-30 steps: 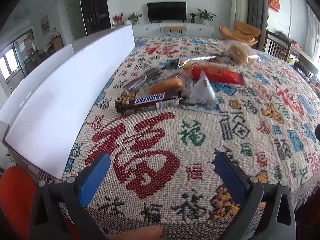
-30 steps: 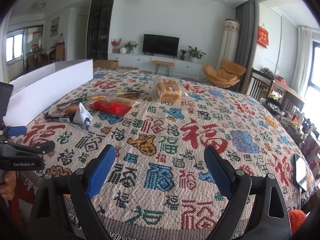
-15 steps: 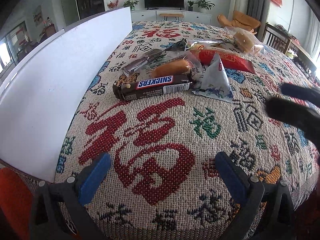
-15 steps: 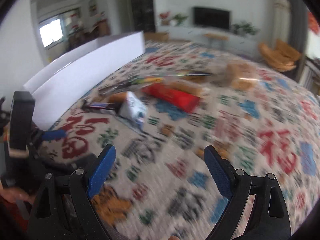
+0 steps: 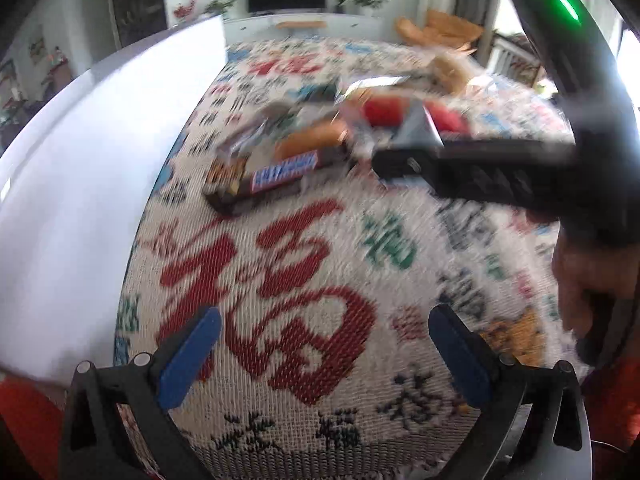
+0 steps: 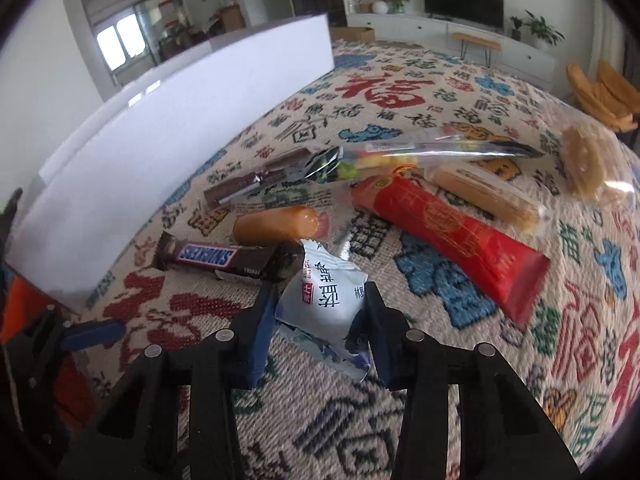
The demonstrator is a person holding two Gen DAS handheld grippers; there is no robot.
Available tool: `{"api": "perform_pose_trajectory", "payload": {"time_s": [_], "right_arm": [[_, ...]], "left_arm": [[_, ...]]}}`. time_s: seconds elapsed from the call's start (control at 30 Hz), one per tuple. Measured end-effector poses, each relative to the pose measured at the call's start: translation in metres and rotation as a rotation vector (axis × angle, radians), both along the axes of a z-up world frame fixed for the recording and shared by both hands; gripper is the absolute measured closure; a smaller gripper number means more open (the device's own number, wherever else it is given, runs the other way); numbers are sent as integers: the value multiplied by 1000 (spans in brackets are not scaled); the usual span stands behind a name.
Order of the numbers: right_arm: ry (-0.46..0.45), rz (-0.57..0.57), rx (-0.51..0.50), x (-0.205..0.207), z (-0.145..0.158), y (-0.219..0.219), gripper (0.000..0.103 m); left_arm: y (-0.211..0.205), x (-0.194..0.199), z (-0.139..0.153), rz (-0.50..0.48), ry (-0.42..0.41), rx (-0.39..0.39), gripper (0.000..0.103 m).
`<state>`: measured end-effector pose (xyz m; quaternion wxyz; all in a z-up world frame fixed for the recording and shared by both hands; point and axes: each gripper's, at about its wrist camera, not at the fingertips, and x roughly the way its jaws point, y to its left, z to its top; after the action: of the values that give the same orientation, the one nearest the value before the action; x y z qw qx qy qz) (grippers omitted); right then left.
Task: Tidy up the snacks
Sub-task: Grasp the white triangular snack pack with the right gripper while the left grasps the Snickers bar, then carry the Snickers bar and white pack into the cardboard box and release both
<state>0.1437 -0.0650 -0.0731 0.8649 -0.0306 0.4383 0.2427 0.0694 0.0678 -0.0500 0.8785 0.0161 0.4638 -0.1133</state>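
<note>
Closing now, right gripper (image 6: 320, 320) pinches white pouch (image 6: 324, 304).

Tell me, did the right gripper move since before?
Yes. The right gripper swung left and forward, toward the white box, and now closes around the pale blue snack packet beside the Snickers bar.

Both views are lit by bright daylight. In the left wrist view, strong glare is seen at the right edge, and the white box wall (image 5: 92, 184) is washed out. That view is smeared by motion blur: the snack pile (image 5: 320, 148) is streaked, while the woven cloth (image 5: 280, 320) close to the lens is rendered sharper. The right wrist view is crisper; only its lower right cloth (image 6: 592, 360) is softened. A window (image 6: 120, 42) is blown out. Straight edges are bowed by fisheye distortion, and corners are vignetted black.
</note>
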Motion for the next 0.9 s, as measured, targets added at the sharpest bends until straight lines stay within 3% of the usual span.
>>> {"api": "perform_pose_trajectory", "payload": {"time_s": [0.07, 0.17, 0.27, 0.33, 0.4, 0.43, 0.47, 0.57, 0.6, 0.73, 0.8, 0.83, 0.9], "right_arm": [[-22, -26, 42, -11, 9, -17, 59], [-41, -87, 109, -35, 19, -50, 59], [-46, -169, 180, -59, 23, -83, 58], [-49, -222, 222, -70, 24, -100, 58], [-56, -256, 244, -81, 26, -111, 58], [-62, -266, 248, -85, 27, -114, 58], [-71, -270, 248, -90, 29, -117, 58], [-113, -271, 223, -101, 37, -121, 58], [-125, -272, 217, -102, 38, -121, 58], [-143, -276, 224, -101, 35, -122, 58], [-127, -267, 220, -99, 31, -116, 58], [-126, -263, 215, -100, 30, -115, 58], [-129, -249, 194, -105, 29, -110, 58]], "left_arm": [[1, 7, 21, -63, -62, -13, 1], [-6, 30, 43, -137, -117, 73, 0], [-13, 67, 37, -224, -69, 91, 0], [-12, 88, 20, -214, -22, 116, 0], [-5, 105, -6, -183, 110, 120, 3], [1, 107, -12, -175, 162, 91, 8], [5, 103, -9, -174, 158, 67, 9], [12, 86, 2, -291, 260, -203, 10], [12, 80, 6, -317, 268, -240, 10], [8, 74, 18, -281, 150, -78, 10], [5, 78, 14, -246, 146, -43, 11], [1, 81, 11, -243, 146, -26, 17], [-10, 84, 2, -251, 148, 41, 40]]}}
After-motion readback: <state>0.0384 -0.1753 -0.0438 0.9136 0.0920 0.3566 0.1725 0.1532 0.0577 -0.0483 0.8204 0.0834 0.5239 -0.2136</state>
